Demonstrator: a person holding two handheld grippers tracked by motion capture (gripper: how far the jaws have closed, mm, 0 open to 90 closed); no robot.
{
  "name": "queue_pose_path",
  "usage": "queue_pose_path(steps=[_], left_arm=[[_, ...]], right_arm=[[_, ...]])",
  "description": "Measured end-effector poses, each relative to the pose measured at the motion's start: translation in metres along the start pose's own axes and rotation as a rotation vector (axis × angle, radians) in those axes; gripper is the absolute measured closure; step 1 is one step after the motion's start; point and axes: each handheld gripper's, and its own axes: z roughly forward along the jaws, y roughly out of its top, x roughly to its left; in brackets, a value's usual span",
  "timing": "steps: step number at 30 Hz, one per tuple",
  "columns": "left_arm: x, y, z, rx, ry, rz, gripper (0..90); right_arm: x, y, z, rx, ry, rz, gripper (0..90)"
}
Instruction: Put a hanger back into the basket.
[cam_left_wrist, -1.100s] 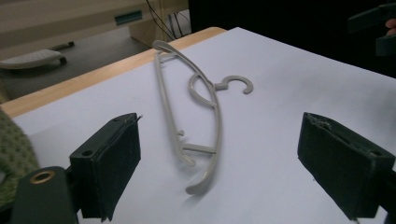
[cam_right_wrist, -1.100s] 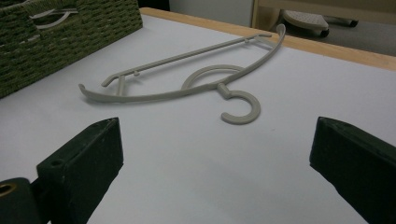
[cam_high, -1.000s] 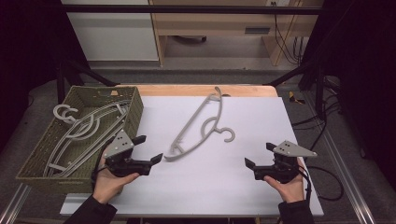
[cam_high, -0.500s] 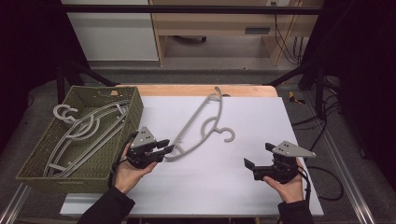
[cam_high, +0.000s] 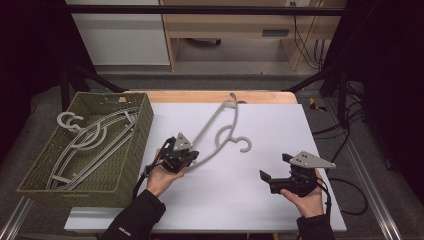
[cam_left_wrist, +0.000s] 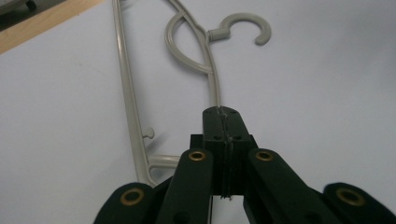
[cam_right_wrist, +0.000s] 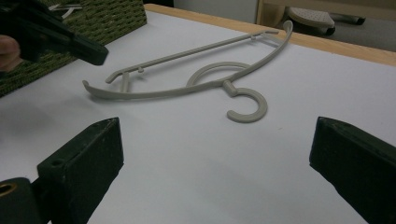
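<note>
Item: grey plastic hanger (cam_high: 220, 127), one piece, lying flat on the white table (cam_high: 280, 150), just right of the green woven basket (cam_high: 125, 172). Long axis runs diagonally, from its near end by the left gripper (cam_high: 192, 156) up and away to the far end at the table's wooden back edge. Hook points toward the right side of the table, its opening facing the person.

Item: more hangers (cam_high: 92, 142) of the same grey (number not clear), lying in the basket.

Left gripper: jaws pressed together in the left gripper view, tips at the near end of the hanger's curved arm; whether they pinch the arm or merely rest above it cannot be told.

Right gripper (cam_high: 267, 177): jaws spread wide, held low over bare table, well apart from the hanger, facing it.

Handling note, as judgement: the step appears to be taking the hanger by its near end. A grip on the end alone leaves a long lever, so a firm pinch and a slow lift are advised, the far end watched for swing.
</note>
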Motion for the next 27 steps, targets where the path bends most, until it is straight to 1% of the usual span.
queue_pose_path(steps=[3,5,7,9,10,11,13,14,17,19,20,21,22,25,26,27], left_arm=[[0.004,-0.001,0.018,0.049,0.014,-0.009,89.9],[0.007,-0.003,0.029,0.069,0.009,-0.019,89.9],[0.007,-0.006,0.038,0.094,0.026,-0.003,89.9],[0.009,-0.008,0.043,0.108,0.032,-0.001,89.9],[0.010,-0.008,0.045,0.114,0.031,-0.005,89.9],[0.011,-0.009,0.047,0.110,0.035,-0.008,89.9],[0.012,-0.008,0.048,0.122,0.028,-0.012,90.0],[0.012,-0.009,0.049,0.125,0.033,-0.008,89.9],[0.012,-0.010,0.052,0.141,0.010,-0.021,90.0],[0.010,-0.010,0.052,0.148,-0.011,-0.010,90.0],[0.009,-0.009,0.052,0.159,-0.012,0.000,90.0],[0.007,-0.009,0.052,0.161,-0.004,0.011,90.0],[0.006,-0.009,0.052,0.164,-0.007,0.008,90.0],[0.004,-0.009,0.051,0.187,-0.038,0.010,90.0],[0.002,-0.009,0.051,0.200,-0.053,0.017,90.0],[-0.003,-0.010,0.051,0.200,-0.042,0.036,90.0]], right_arm=[[0.000,0.000,0.000,-0.001,0.004,0.003,3.3],[0.000,0.000,0.001,0.001,0.006,0.001,3.3],[0.001,0.000,0.001,0.001,0.006,-0.001,3.3],[0.000,0.000,0.001,0.001,0.008,0.002,3.3],[0.000,0.000,0.001,0.003,0.007,0.001,3.3],[0.000,0.000,0.002,0.002,0.007,0.001,3.3],[0.001,0.000,0.002,0.004,0.011,-0.003,3.3],[0.001,0.000,0.002,0.004,0.011,-0.002,3.3],[0.001,0.000,0.003,0.006,0.010,-0.001,3.3],[0.001,0.000,0.002,0.003,0.011,-0.003,3.3],[0.001,0.000,0.002,0.005,0.013,-0.005,3.3],[0.001,0.000,0.002,0.005,0.012,-0.004,3.3],[0.001,0.000,0.002,0.006,0.012,-0.005,3.3],[0.001,0.000,0.002,0.004,0.012,-0.002,3.3],[0.001,0.000,0.003,0.005,0.011,0.002,3.3],[0.001,0.000,0.002,0.005,0.012,0.002,3.2]])
